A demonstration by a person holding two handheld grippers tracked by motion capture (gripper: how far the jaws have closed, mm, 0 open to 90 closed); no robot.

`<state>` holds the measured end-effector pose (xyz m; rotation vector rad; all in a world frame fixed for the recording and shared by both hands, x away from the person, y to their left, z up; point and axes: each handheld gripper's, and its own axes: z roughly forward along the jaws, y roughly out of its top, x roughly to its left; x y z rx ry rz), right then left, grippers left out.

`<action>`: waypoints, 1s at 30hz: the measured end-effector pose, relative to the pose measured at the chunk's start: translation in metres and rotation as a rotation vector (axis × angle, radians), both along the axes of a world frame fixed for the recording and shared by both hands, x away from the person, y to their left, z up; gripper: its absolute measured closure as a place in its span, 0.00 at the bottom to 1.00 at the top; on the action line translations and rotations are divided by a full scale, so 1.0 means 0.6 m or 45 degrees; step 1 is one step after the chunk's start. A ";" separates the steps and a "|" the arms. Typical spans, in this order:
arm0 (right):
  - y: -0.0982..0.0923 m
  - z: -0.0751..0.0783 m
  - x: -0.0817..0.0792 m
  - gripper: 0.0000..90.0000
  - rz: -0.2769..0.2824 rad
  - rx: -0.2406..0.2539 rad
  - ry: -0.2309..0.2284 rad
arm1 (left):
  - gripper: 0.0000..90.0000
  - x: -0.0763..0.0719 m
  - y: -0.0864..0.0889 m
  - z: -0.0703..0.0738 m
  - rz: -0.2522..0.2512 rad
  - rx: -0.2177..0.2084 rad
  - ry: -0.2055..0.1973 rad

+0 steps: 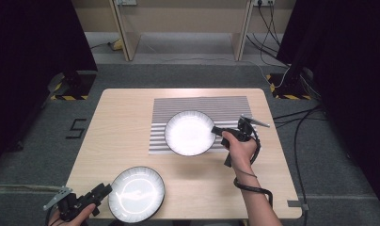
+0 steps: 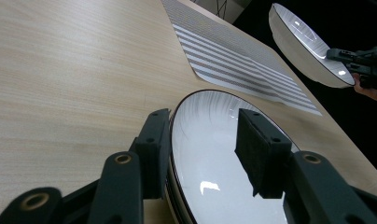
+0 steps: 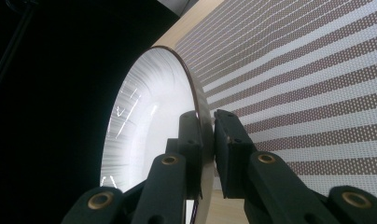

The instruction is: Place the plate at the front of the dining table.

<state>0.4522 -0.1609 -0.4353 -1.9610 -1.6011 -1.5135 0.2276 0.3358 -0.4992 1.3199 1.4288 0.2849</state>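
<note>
White ribbed ceramic plate with dark rim [image 1: 190, 133], lifted above the striped placemat [image 1: 225, 106], is pinched at its edge by the right tool [image 1: 219, 131]; a slip could be caused by tilting. The left tool [image 1: 99, 192] is spread around a 2nd plate [image 1: 136, 193] on the tabletop [image 1: 127, 122].

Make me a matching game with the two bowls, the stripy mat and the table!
Things:
1. far bowl
2. near bowl
3. striped mat
4. table

States:
a. pale wood, bearing everything
b. lies flat under the far bowl
c. rim clamped in the right gripper
d. rim between the left gripper jaws, at the table's front edge

Pairs: 1-c, 2-d, 3-b, 4-a
</note>
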 end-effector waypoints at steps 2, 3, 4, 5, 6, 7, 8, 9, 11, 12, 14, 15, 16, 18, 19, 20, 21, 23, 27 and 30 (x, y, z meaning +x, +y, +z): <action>-0.001 0.000 0.001 0.91 -0.004 -0.001 -0.003 | 0.60 0.000 0.000 0.000 -0.001 0.001 0.000; -0.003 0.001 0.002 0.91 -0.006 -0.002 -0.004 | 0.60 0.000 0.000 0.000 0.000 0.000 0.001; -0.003 0.001 0.003 0.91 -0.011 0.000 -0.003 | 0.60 0.000 0.000 0.000 -0.001 0.000 0.001; -0.005 0.001 0.004 0.91 -0.014 0.001 -0.003 | 0.60 0.000 0.000 0.000 -0.002 0.000 0.001; -0.005 0.001 0.005 0.91 -0.021 0.004 -0.005 | 0.60 0.000 0.000 0.000 -0.002 0.000 0.001; -0.006 0.001 0.005 0.91 -0.020 0.002 -0.004 | 0.60 0.000 0.000 0.000 -0.003 0.001 0.002; -0.007 0.002 0.006 0.91 -0.027 0.006 0.000 | 0.60 0.000 0.000 -0.001 -0.003 0.001 0.002; -0.009 0.002 0.007 0.91 -0.030 0.003 -0.003 | 0.61 0.000 0.000 -0.001 -0.002 0.002 0.002; -0.010 0.001 0.009 0.91 -0.039 0.005 -0.002 | 0.61 0.000 0.000 -0.001 -0.002 0.004 0.001; -0.011 0.001 0.009 0.91 -0.044 0.005 -0.001 | 0.61 0.000 0.000 0.000 -0.002 0.003 0.001; -0.013 0.000 0.010 0.91 -0.052 0.008 0.003 | 0.61 0.000 -0.001 0.000 0.000 0.003 0.002; -0.014 -0.001 0.011 0.91 -0.058 0.008 0.005 | 0.61 0.000 0.000 -0.001 -0.001 0.003 0.002; -0.015 -0.002 0.012 0.91 -0.062 0.009 0.007 | 0.61 0.000 0.000 -0.001 0.000 0.004 0.002; -0.016 -0.002 0.013 0.91 -0.062 0.007 0.013 | 0.61 0.000 0.000 -0.001 -0.001 0.003 0.002; -0.018 -0.004 0.015 0.91 -0.066 0.011 0.014 | 0.61 0.000 0.000 -0.001 -0.001 0.005 0.002; -0.019 -0.004 0.016 0.91 -0.071 0.013 0.018 | 0.61 0.000 0.000 -0.001 -0.001 0.005 0.002; -0.020 -0.004 0.017 0.91 -0.077 0.021 0.025 | 0.61 0.000 0.000 -0.001 -0.003 0.003 0.003; -0.022 -0.005 0.019 0.91 -0.083 0.015 0.016 | 0.61 0.000 -0.001 -0.001 -0.003 0.004 0.003; -0.025 -0.004 0.022 0.91 -0.099 0.023 0.020 | 0.61 0.000 0.000 -0.002 -0.003 0.004 0.004; -0.028 -0.003 0.026 0.91 -0.107 0.021 0.025 | 0.61 0.000 -0.001 -0.002 -0.003 0.005 0.004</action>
